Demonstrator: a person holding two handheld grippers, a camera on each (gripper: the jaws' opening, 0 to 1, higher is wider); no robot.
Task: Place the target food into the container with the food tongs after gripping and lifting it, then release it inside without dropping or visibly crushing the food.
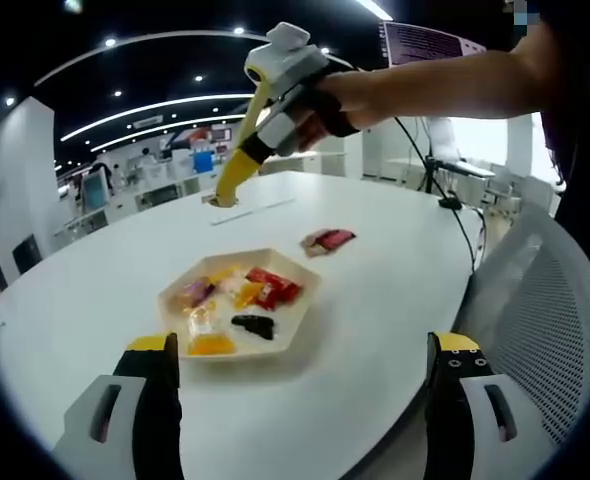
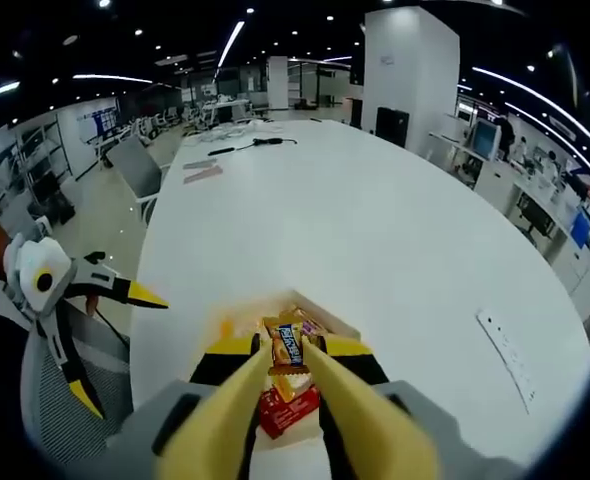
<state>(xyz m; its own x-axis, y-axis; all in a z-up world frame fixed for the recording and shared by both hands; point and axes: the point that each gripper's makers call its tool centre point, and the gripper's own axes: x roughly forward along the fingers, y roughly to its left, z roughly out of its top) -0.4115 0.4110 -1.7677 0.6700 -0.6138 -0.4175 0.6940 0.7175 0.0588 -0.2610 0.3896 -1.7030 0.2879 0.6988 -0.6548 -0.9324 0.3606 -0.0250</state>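
My right gripper (image 2: 293,372) holds the yellow tongs (image 2: 275,420) lifting a wrapped snack (image 2: 289,350) above the tray (image 1: 293,340); left gripper (image 1: 305,365), jaws open. Next, I judge: lower, release gently.

Bright ceiling strip lights (image 2: 230,45) glare from twelve o'clock onto the glossy white oval table (image 2: 375,230); soft shadows, strong fisheye bending, slight edge blur.
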